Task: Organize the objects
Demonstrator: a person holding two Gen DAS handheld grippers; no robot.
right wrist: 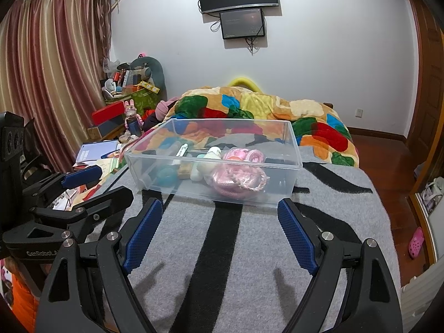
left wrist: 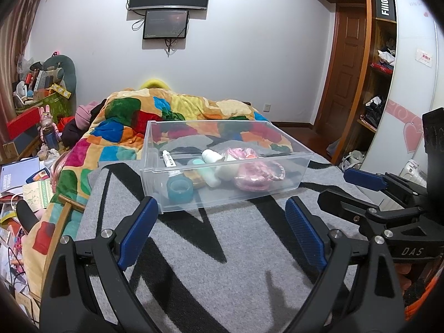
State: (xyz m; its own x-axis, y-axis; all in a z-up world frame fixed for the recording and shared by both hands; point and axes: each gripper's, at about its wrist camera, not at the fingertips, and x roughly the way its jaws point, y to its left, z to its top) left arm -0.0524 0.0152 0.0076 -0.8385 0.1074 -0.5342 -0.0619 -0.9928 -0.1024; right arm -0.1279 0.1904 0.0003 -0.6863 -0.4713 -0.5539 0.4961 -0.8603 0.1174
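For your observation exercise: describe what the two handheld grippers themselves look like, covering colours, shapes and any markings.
Both the left gripper and right gripper have black angular frames with triangular cut-outs and silver pivot bolts. Each carries two flat blue pads with a fine ridged texture. White lettering reads "DAS" on one frame and "GenRobot" on the other.

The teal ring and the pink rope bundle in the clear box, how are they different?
The teal ring is one small, smooth, round band; the pink rope bundle is bigger, braided and coiled in loops. The ring sits at the left end of the clear box, the bundle at the right. Both lie on the box floor, untouched.
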